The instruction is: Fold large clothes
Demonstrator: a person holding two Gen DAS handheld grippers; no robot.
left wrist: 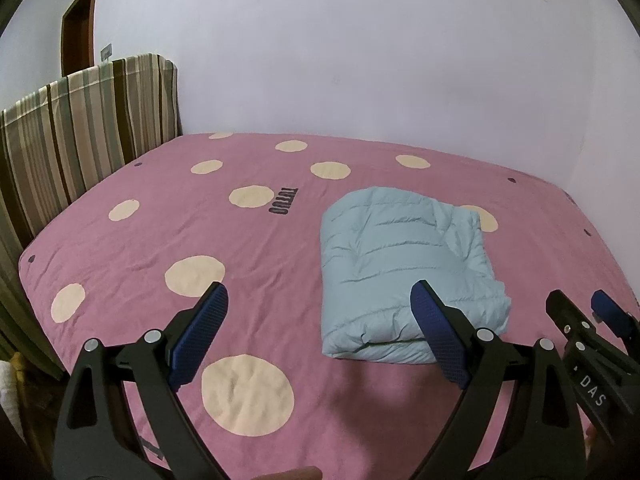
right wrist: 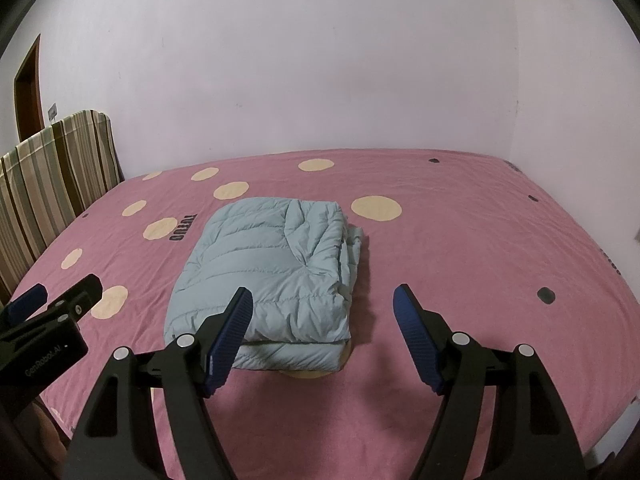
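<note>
In the left wrist view the left hand-held gripper (left wrist: 320, 312) fills the bottom of the frame. Its two blue pads stand wide apart and nothing is between them, so it is released. It hangs above the bed (left wrist: 132, 236) and touches nothing. The right pad only overlaps the near edge of the jacket (left wrist: 404, 268) in the picture.

In the right wrist view the right hand-held gripper (right wrist: 323, 312) is in the same state: the blue pads are spread, empty, and above the cover. The other gripper shows at the left edge of this frame.

The jacket is light blue and quilted. It lies folded into a thick, roughly square packet on the bed, in the middle of the right wrist view and right of the middle in the left wrist view. A few layers stick out on its right side, and a zip edge shows along the near fold.

The bed cover is pink with cream dots and a dark printed word just left of the jacket. At the left edge of the frame stands a striped headboard (left wrist: 80, 128), with a brown door (left wrist: 80, 20) behind it. A pale wall (left wrist: 360, 60) fills the upper part.
</note>
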